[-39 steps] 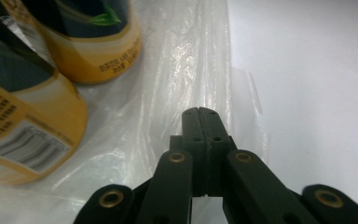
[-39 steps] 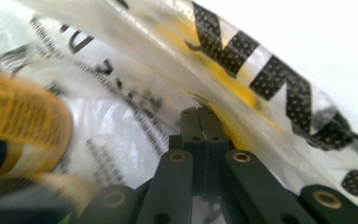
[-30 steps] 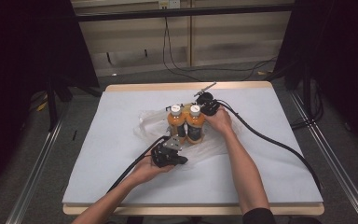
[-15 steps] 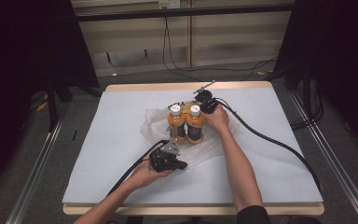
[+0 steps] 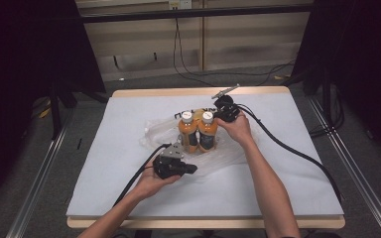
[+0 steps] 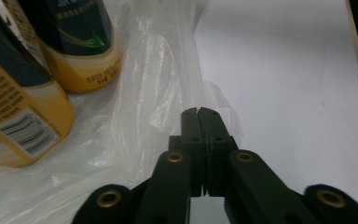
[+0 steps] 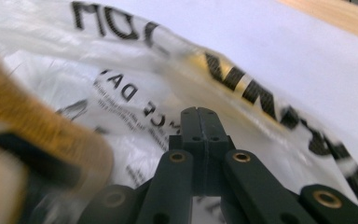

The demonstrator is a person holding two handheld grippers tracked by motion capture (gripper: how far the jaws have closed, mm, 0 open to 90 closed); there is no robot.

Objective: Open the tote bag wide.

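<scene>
Two orange bottles (image 5: 198,133) stand upright, touching, mid-table on a clear plastic bag (image 5: 154,135) spread over the white table (image 5: 302,188). The left claw (image 6: 199,112) sits at the bottles' 7 o'clock, pressed together on a fold of the bag's edge, as its own view shows. The right claw (image 7: 199,111), at the bottles' 1 o'clock, is pressed together too, seemingly pinching the printed bag film beside the bottles.

The risk, as I judge it: if either hand tugs the film sideways, the bottles could tip or slide off, since they stand loose on slick plastic. Thin film may also slip from a pinch or tear if both claws pull apart too hard.
</scene>
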